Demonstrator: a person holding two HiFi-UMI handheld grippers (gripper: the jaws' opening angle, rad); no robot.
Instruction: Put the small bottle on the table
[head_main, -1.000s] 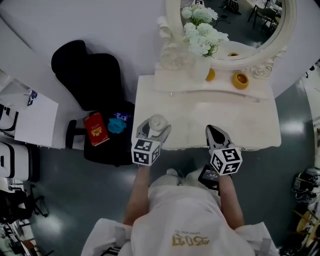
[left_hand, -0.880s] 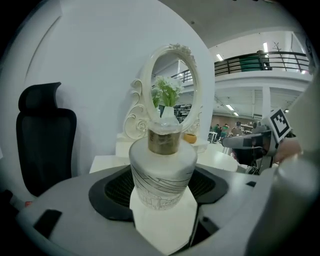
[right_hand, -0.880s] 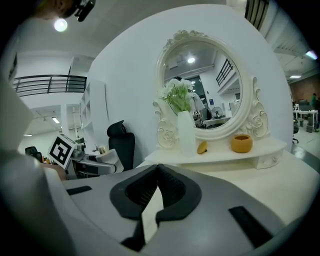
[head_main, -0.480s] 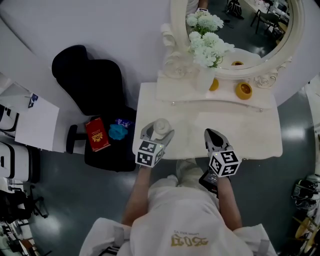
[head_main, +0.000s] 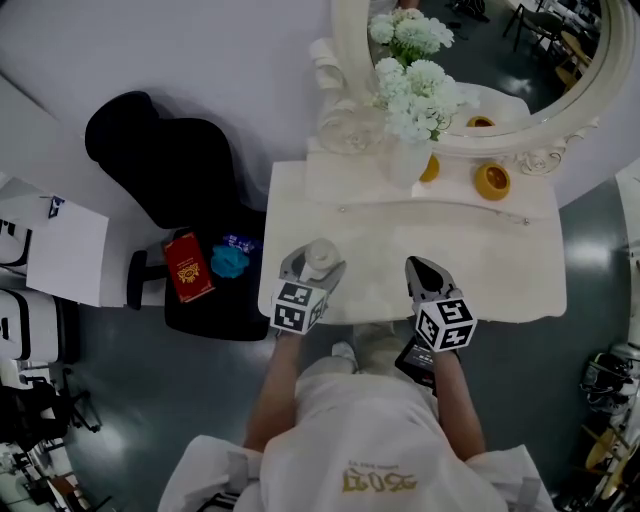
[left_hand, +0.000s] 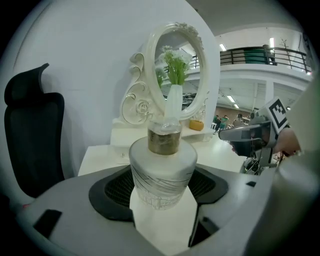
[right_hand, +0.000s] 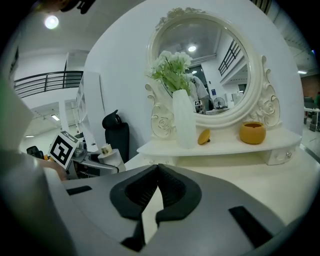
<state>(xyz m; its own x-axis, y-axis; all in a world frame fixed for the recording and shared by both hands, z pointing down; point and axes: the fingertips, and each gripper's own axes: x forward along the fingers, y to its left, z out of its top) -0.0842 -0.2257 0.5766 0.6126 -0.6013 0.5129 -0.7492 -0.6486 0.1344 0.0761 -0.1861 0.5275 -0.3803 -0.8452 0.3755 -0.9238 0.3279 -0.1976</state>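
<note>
The left gripper (head_main: 309, 268) pinches the small bottle (left_hand: 163, 172) round its frosted body, over the table's (head_main: 490, 255) front-left part. It looks like glass: slippery, breakable, best held by that wide body. The right gripper (right_hand: 152, 194) is pressed together, empty.

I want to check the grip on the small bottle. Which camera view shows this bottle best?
The left gripper view: the small bottle fills the centre, upright, clamped between the left tool's pads. The head view shows only its top from above. The right gripper view shows the bottle small, far at the left.
</note>
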